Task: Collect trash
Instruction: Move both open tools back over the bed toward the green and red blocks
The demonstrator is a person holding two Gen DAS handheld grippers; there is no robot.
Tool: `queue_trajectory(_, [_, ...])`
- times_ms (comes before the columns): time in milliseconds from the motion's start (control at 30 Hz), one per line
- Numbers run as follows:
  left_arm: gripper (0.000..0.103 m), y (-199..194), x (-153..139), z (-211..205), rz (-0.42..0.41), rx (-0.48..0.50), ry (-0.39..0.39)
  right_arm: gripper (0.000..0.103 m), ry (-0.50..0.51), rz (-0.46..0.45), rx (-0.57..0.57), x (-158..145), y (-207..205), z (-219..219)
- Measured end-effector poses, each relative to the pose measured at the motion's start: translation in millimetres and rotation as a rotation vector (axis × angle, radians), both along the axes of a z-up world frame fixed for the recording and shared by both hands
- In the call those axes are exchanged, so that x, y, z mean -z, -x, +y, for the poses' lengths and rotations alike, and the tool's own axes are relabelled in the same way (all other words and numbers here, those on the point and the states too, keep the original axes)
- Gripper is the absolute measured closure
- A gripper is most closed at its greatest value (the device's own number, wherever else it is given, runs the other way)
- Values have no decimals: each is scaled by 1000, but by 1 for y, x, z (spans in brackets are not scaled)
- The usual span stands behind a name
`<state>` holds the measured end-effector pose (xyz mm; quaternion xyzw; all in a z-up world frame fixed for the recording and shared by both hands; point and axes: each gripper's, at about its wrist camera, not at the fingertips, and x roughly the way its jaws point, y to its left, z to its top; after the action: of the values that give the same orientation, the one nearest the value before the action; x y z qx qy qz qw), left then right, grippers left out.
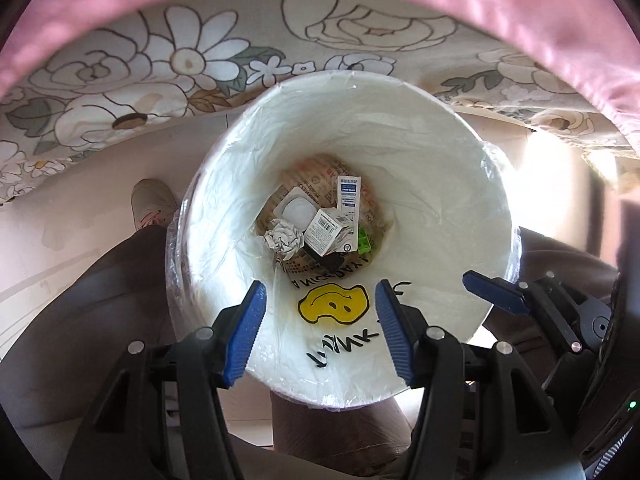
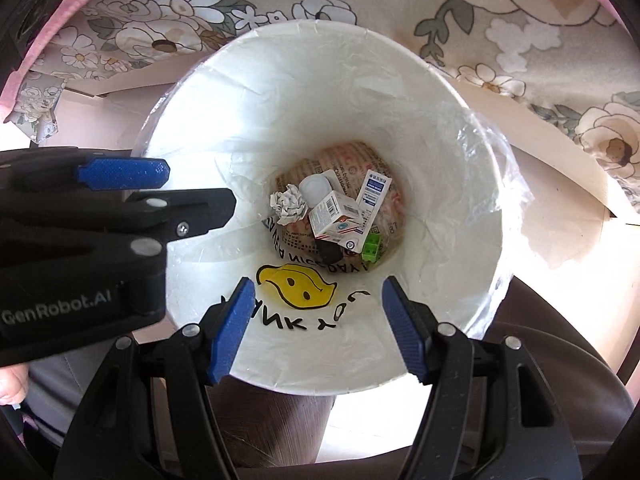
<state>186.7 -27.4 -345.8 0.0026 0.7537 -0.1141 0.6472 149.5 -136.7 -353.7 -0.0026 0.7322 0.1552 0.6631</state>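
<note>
My left gripper (image 1: 320,328) hangs over the white round plastic-lined bin (image 1: 420,128), blue pads spread wide with nothing between them. Down at the bin's bottom lies the trash — a crumpled white paper ball (image 2: 289,203) at left, a white barcoded carton (image 2: 338,216) in the middle, a small green block (image 2: 372,246) at right. My right gripper (image 2: 318,330) hovers alongside, likewise spread and empty — above the yellow smiley print (image 2: 294,286).

At your twelve o'clock a cream floral-printed bedsheet (image 1: 160,64) hangs under a pink fabric edge (image 1: 520,4), pale glossy floor tiles (image 1: 80,216) lie at nine, and sunlight glares at three.
</note>
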Motion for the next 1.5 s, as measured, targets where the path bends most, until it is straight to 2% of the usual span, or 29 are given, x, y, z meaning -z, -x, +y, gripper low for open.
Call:
queue_trajectory(233, [44,11,-41,-3,-82,24,0,37,-5,-43,0,-29,12,-4])
queue_trajectory(433, [44,20,-78,-10,-170,92,-22,37,5,-119,-1,-70,18,-15])
queue_trajectory(533, [44,20,-105,-9,-215,93,-12,37,15,-169,-4,-92,18,-22])
queue_trajectory(667, [44,17,-145,-7,-284,88,6,37,33,-242,-11,-128,13,-34])
queue_trajectory(833, [43,15,-195,-10,-389,129,6,37,70,-354,-34,-180,6,-49])
queue_trajectory(1200, [32,-5,-297,-19,-621,213,-39,37,89,-556,-59,-289,-18,-61])
queue_trajectory(1500, [25,-32,-350,-25,-760,254,-72,37,124,-663,-66,-357,-52,-66])
